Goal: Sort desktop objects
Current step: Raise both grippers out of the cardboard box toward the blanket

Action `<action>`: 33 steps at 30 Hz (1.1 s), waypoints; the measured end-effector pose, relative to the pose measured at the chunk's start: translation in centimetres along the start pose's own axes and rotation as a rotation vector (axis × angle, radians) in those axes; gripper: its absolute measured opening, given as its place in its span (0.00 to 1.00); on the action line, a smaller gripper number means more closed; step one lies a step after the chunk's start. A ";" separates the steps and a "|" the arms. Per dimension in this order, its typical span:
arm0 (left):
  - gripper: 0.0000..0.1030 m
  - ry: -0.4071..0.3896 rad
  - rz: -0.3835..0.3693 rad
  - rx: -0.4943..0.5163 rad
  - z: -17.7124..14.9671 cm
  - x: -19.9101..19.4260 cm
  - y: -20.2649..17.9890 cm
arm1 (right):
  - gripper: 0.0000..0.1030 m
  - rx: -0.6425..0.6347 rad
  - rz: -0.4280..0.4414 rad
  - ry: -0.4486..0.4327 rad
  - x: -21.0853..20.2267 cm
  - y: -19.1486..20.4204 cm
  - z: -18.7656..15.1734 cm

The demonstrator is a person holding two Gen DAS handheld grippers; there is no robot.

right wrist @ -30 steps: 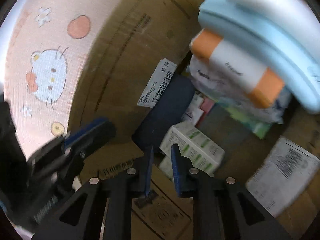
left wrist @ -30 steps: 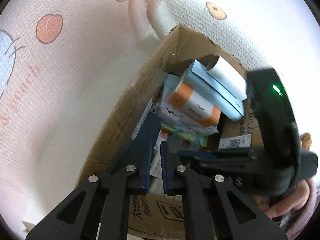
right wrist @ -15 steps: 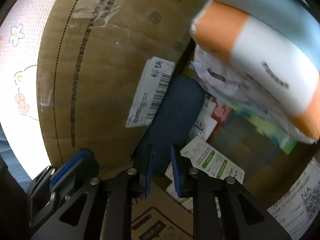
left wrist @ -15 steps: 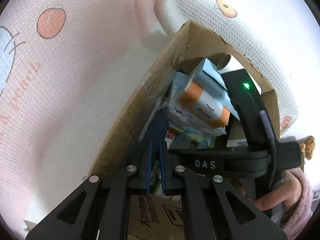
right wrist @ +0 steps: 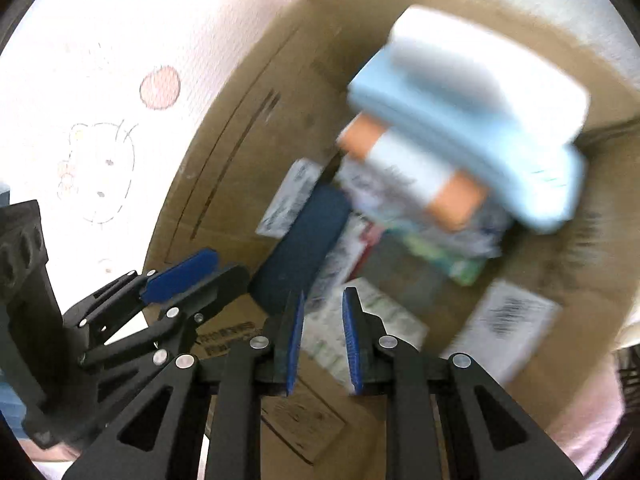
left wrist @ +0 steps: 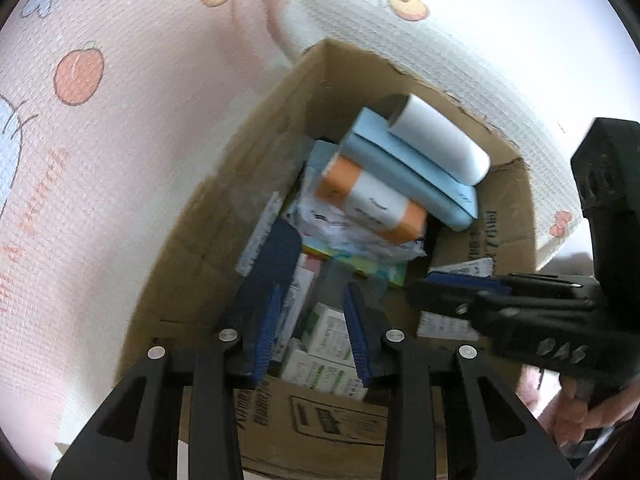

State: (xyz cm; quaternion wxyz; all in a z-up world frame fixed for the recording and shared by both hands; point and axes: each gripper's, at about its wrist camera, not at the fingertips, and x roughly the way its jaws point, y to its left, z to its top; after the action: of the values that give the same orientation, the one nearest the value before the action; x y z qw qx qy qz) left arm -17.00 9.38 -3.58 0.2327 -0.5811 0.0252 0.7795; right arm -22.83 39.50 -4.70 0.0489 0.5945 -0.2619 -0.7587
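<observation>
Left hand-held gripper sits over the near edge of the cardboard box, jaws just opened, parted and empty. The dark blue case it hangs above now leans loose against the box's left wall, its long side along the wall, and lies beside the left pad, not between the pads.

Right hand-held gripper has a narrow gap, nothing in it, above the same box; that view is motion-blurred.

Handling guess for the case: rigid shell or stiff pouch, light, slightly rounded ends, matte, so decent friction. If it needs reseating, pinch across the thin dimension mid-length, not the rounded tip.

Rest of the box is packed: white-green small cartons under the left jaws, an orange-white box, a light blue box and a white roll stacked on top. Cartons look light and crushable; the stack looks tippy.
</observation>
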 end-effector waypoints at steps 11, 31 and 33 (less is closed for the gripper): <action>0.41 -0.076 0.020 0.054 -4.1 -3.7 -1.7 | 0.16 -0.060 0.049 -0.073 -3.7 0.0 -4.1; 0.54 -0.427 0.265 -0.089 -22.3 -13.9 12.1 | 0.44 -0.496 -0.103 -0.227 -1.9 14.8 -12.5; 0.54 -0.379 0.324 -0.161 -25.3 -13.6 14.9 | 0.51 -0.566 -0.089 -0.208 0.0 17.0 -13.4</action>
State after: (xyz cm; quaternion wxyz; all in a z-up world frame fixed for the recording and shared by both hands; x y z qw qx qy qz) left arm 2.74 -16.22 -2.74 0.0585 -0.4297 0.0120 0.9010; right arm -14.44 20.41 0.92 0.1525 0.4874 -0.0172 -0.8596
